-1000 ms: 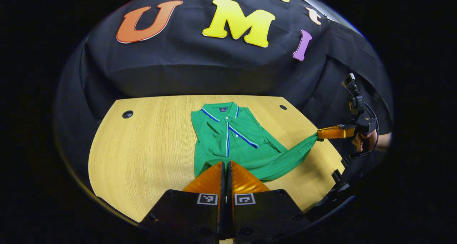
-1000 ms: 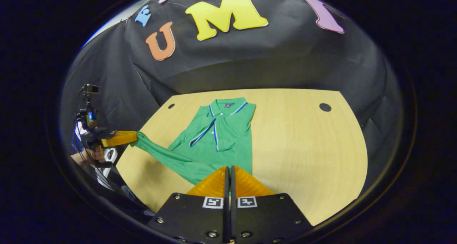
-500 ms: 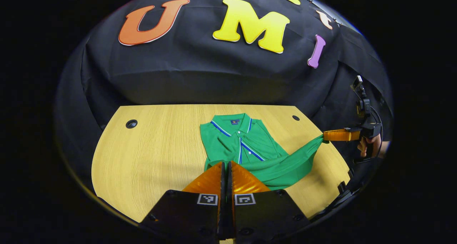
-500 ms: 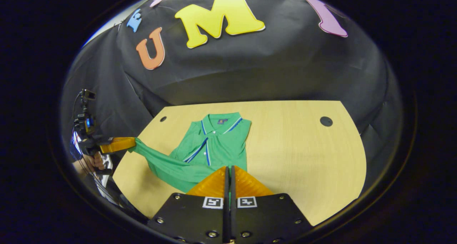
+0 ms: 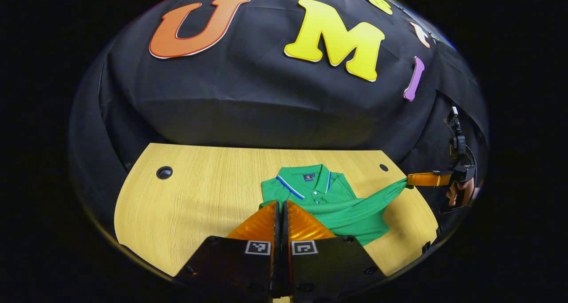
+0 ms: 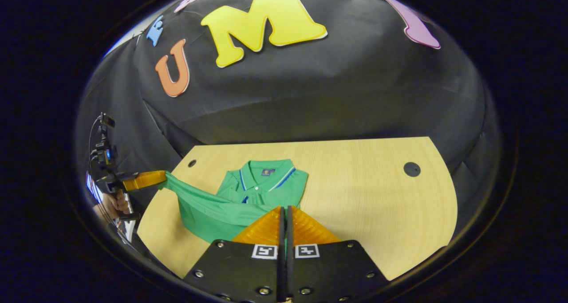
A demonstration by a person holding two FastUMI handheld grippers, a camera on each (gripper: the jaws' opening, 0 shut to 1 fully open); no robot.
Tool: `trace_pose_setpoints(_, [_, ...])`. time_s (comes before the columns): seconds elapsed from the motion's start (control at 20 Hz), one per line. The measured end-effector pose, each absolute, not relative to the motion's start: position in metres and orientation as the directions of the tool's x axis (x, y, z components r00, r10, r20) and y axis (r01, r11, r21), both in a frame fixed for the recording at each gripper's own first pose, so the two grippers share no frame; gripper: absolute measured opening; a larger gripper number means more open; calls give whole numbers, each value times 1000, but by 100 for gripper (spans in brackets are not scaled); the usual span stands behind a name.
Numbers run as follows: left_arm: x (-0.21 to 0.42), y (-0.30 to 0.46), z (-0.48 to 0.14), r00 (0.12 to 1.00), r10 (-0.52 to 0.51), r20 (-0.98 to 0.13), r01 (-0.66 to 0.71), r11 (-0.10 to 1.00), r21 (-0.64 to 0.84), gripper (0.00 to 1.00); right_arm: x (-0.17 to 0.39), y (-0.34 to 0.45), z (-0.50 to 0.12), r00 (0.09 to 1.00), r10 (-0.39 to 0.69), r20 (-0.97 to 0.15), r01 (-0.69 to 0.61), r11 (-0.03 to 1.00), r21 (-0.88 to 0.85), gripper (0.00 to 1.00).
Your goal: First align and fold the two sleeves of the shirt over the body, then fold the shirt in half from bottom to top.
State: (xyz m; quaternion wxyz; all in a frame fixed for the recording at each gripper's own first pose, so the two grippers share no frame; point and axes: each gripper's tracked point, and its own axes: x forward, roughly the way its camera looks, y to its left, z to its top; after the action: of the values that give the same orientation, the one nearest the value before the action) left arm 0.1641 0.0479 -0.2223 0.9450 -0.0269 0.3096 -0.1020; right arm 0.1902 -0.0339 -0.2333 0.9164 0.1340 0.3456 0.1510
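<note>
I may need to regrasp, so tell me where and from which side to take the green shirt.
Likely the hem at its two corners, coming from the near table edge: the collar lies farthest, and the hem spans taut between left gripper and right gripper.

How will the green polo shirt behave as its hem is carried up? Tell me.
Likely floppy: the green polo shirt sags between left gripper and right gripper. Probably light, since two pinches lift it. It may slide on the smooth wooden table.

Bare table beside shirt
</note>
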Motion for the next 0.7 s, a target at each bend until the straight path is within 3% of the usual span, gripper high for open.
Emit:
trace_pose_setpoints(0.4, [226, 51, -233, 815, -189, -548, 180, 981, -72, 3, 254, -34, -243, 749, 318, -581, -163, 938, 305, 0])
trace_pose_setpoints(0.7, [258, 60, -260, 849, -96, -519, 84, 995, -46, 3, 296, -36, -278, 768, 245, -592, -106, 960, 260, 1])
